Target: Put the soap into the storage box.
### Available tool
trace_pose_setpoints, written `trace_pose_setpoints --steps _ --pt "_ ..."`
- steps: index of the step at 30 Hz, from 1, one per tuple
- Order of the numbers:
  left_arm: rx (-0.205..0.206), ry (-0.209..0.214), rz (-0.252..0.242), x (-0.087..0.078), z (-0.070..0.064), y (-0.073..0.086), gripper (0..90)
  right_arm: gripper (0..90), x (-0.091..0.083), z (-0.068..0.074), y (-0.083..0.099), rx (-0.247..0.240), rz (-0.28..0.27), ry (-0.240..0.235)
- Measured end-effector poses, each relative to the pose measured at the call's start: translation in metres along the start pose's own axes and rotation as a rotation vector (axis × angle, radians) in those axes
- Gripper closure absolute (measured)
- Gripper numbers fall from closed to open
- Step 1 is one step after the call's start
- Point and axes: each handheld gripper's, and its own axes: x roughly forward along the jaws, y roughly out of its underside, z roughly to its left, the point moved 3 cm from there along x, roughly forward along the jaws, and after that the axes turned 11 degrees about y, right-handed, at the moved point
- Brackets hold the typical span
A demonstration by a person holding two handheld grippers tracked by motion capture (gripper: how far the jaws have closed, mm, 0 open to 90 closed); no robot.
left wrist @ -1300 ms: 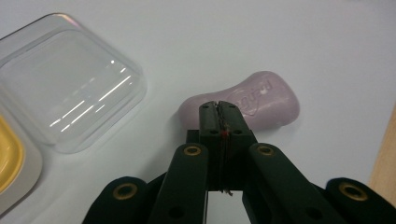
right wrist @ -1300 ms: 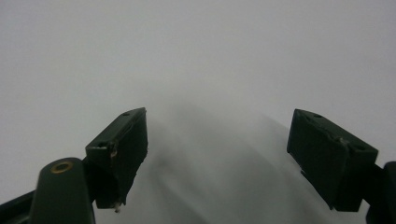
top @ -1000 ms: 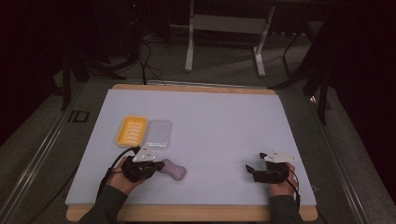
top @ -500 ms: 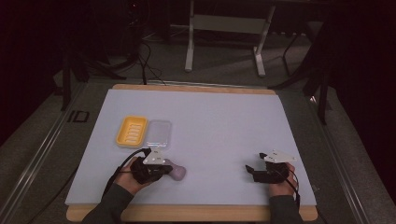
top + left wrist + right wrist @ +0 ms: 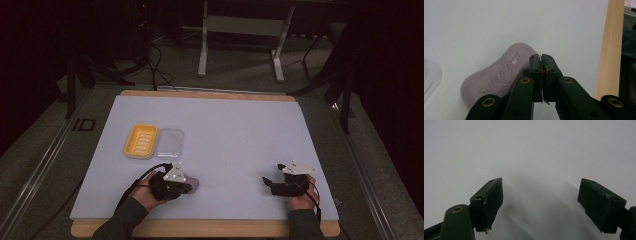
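Matt lilac soap bar [image 5: 496, 75], embossed lettering; wooden table edge [image 5: 610, 50]

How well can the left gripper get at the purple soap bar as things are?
Probably yes: the left gripper hangs right over the soap bar, nothing between them, but its jaws are shut and must open first.

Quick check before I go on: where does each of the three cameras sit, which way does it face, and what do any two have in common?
High view: above the near table edge, looking forward and down; both forearms, left gripper and right gripper show.
Left gripper view: rides the left gripper, jaws shut, above the soap bar.
Right gripper view: rides the right gripper, jaws open over bare table.
Shared: high and left gripper views both show the soap bar.
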Motion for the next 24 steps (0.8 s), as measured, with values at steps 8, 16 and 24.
trace_pose_setpoints --steps 8,16,24 --pt "0.019 0.05 0.023 0.009 -0.005 0.001 87.9 20.1 0.0 0.0 0.0 -0.001 -0.001 0.001" --pt "0.028 0.097 0.053 0.023 -0.007 0.007 88.0 20.1 0.0 0.0 0.0 -0.001 -0.001 0.001" --pt "0.011 0.105 0.064 0.028 -0.004 0.008 88.1 20.1 0.0 0.0 0.0 0.0 -0.002 0.001"
